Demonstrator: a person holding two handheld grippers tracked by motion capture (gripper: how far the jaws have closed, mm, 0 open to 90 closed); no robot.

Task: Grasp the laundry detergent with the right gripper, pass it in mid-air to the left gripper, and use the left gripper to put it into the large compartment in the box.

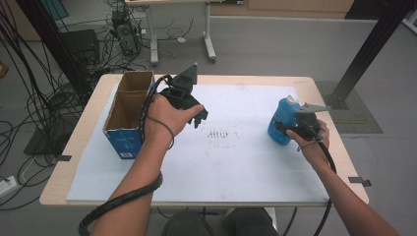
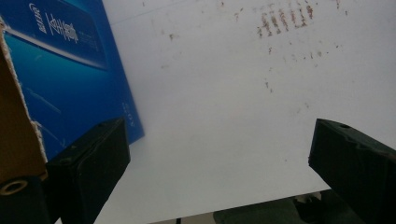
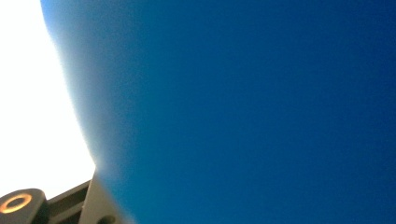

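Observation:
A blue bottle with a white cap stands upright at the right side of the white mat. My right gripper is shut on it from the right, and its blue wall sits very close in the right gripper view. My left gripper hangs over the mat just right of an open blue cardboard box. Its jaws stand wide apart with nothing between them. In the left gripper view the left gripper looks down on bare mat, with the box's blue side at the left.
A patch of brown marks stains the middle of the mat. The box stands near the table's left edge. Beyond the table are cables, a computer case and a desk frame on the floor; a black post rises at the far right.

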